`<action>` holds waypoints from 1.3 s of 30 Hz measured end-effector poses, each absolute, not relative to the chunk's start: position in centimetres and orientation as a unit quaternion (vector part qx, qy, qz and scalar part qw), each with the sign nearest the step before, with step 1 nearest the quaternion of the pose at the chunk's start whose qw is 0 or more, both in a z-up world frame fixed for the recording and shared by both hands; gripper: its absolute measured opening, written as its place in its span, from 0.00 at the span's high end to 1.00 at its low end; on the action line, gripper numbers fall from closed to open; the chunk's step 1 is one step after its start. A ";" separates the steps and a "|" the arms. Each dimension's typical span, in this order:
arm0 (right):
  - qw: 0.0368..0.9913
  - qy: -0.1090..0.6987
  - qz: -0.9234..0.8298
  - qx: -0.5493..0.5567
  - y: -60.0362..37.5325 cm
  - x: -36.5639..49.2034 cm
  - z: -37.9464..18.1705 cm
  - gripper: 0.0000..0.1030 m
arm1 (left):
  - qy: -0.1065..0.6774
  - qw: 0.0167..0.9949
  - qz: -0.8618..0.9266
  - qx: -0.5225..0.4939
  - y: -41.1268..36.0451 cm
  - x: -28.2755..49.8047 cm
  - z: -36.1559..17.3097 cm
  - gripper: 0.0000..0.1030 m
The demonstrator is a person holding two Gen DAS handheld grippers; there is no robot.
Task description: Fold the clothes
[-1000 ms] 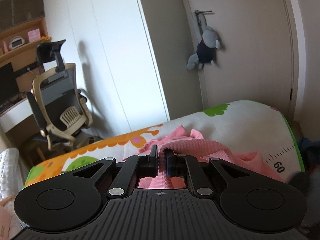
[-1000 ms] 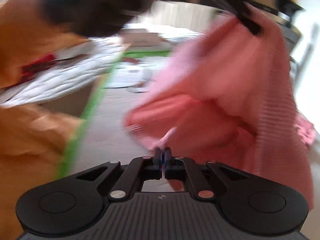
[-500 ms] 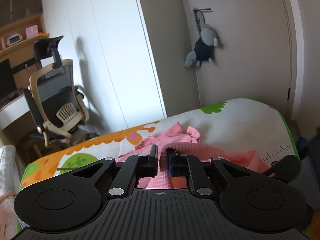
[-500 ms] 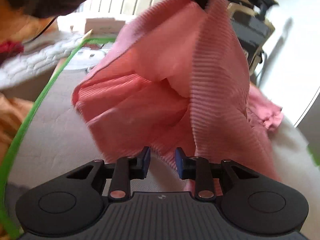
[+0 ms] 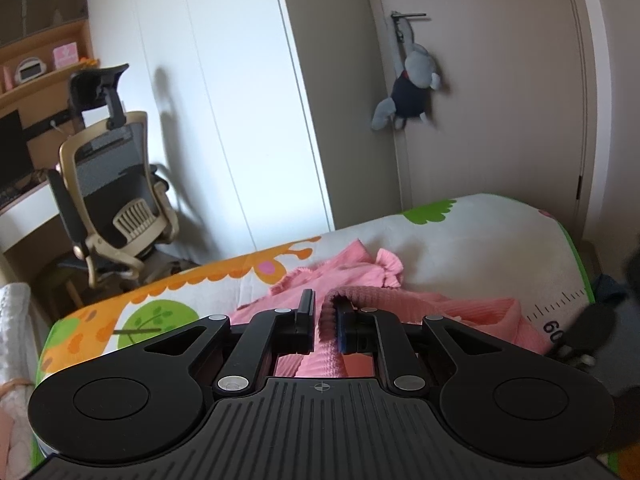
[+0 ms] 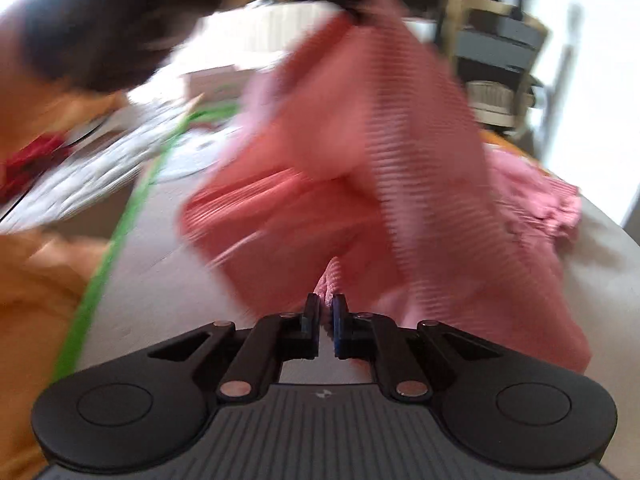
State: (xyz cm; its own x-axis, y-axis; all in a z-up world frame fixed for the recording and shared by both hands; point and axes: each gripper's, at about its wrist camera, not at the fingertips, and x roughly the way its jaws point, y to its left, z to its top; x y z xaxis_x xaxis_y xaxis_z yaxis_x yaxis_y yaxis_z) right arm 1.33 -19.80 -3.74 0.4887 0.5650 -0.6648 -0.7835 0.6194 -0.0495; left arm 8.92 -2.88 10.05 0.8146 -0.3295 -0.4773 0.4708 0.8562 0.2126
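Observation:
A pink ribbed garment (image 5: 472,312) lies partly on a play mat (image 5: 460,248) printed with trees and a giraffe. My left gripper (image 5: 323,316) is shut on a thick ribbed edge of it. In the right wrist view the garment (image 6: 360,168) hangs as a wide sheet from the left gripper (image 6: 354,16) at the top, blurred by motion. A pink fold of its lower edge sits between the tips of my right gripper (image 6: 326,312), whose fingers are nearly together. A frilled pink piece (image 6: 556,204) rests on the mat at the right.
An office chair (image 5: 112,204) and a desk stand at the left, by white wardrobe doors (image 5: 224,120). A grey soft toy (image 5: 412,88) hangs on the door. Orange cloth (image 6: 32,292) and a person's dark sleeve (image 6: 100,28) are at the left. The mat's green edge (image 6: 116,248) runs diagonally.
My right gripper, open half a second ago, has closed on the garment's lower edge. The hanging sheet swung. The left gripper stayed clamped on the ribbed edge and rose slightly.

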 end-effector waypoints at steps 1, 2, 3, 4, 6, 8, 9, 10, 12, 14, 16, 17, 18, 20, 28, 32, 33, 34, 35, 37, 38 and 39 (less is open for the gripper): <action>0.837 0.311 0.409 -0.189 -20.2 0.4 -3.7 0.94 | 0.218 0.938 -0.214 0.163 -2.9 8.9 10.0 0.87; 0.831 0.315 0.419 -0.187 -20.3 -0.2 -3.4 0.94 | 0.218 0.938 -0.214 0.164 -3.0 8.9 10.0 0.86; 0.825 0.318 0.429 -0.184 -20.5 -0.8 -3.2 0.94 | 0.219 0.938 -0.214 0.164 -3.0 9.0 10.0 0.86; 0.825 0.315 0.434 -0.180 -20.7 -1.2 -2.8 0.92 | 0.220 0.937 -0.215 0.165 -3.1 9.0 10.0 0.86; 0.827 0.304 0.440 -0.170 -20.8 -1.6 -2.2 0.90 | 0.221 0.936 -0.216 0.166 -3.2 9.0 9.9 0.86; 0.836 0.289 0.437 -0.162 -20.2 -1.2 -1.7 0.89 | 0.222 0.936 -0.217 0.168 -3.4 9.0 9.9 0.86; 0.842 0.283 0.432 -0.160 -19.4 -0.6 -1.7 0.89 | 0.222 0.935 -0.217 0.168 -3.4 9.0 9.9 0.86; 0.847 0.277 0.426 -0.158 -18.5 0.0 -1.6 0.89 | 0.222 0.935 -0.217 0.168 -3.5 9.0 10.0 0.86; 0.851 0.272 0.419 -0.161 -16.8 1.3 -1.9 0.89 | 0.223 0.935 -0.217 0.169 -3.5 8.9 10.0 0.86; 0.848 0.286 0.408 -0.181 -15.8 2.2 -2.9 0.89 | 0.223 0.935 -0.216 0.171 -3.4 8.7 10.0 0.86; 0.842 0.305 0.398 -0.201 -15.9 2.6 -4.0 0.89 | 0.222 0.936 -0.214 0.173 -3.2 8.6 10.1 0.85; 0.843 0.300 0.400 -0.201 -16.6 2.2 -4.1 0.89 | 0.221 0.936 -0.212 0.172 -3.1 8.5 10.1 0.85; 0.842 0.302 0.399 -0.202 -17.1 1.9 -4.0 0.89 | 0.221 0.936 -0.211 0.172 -2.9 8.4 10.1 0.85; 0.841 0.308 0.391 -0.210 -18.1 1.1 -3.8 0.89 | 0.222 0.937 -0.210 0.171 -2.8 8.4 10.0 0.85; 0.867 0.251 0.372 -0.217 -22.0 -2.0 -1.1 0.61 | 0.226 0.932 -0.232 0.161 -2.4 6.2 9.7 0.85; 0.903 0.219 0.314 -0.196 -26.6 -1.1 1.6 0.55 | 0.258 0.905 -0.286 0.181 -2.3 2.1 7.6 0.83; 0.909 0.215 0.294 -0.202 -27.3 -0.7 1.9 0.54 | 0.270 0.896 -0.296 0.191 -2.4 1.2 6.8 0.81; 0.915 0.214 0.274 -0.207 -27.8 -0.2 2.1 0.54 | 0.283 0.887 -0.306 0.200 -2.4 0.2 5.9 0.73; 0.918 0.217 0.258 -0.210 -28.2 0.2 2.1 0.54 | 0.296 0.879 -0.312 0.207 -2.3 -0.5 5.1 0.63; 0.912 0.236 0.252 -0.220 -28.2 0.8 1.4 0.54 | 0.316 0.869 -0.316 0.215 -1.9 -1.3 3.8 0.51; 0.904 0.250 0.257 -0.233 -27.8 1.0 0.8 0.54 | 0.324 0.868 -0.310 0.215 -1.5 -1.3 3.3 0.50; 0.895 0.264 0.261 -0.247 -27.5 1.1 0.1 0.54 | 0.332 0.866 -0.305 0.214 -1.2 -1.3 2.7 0.50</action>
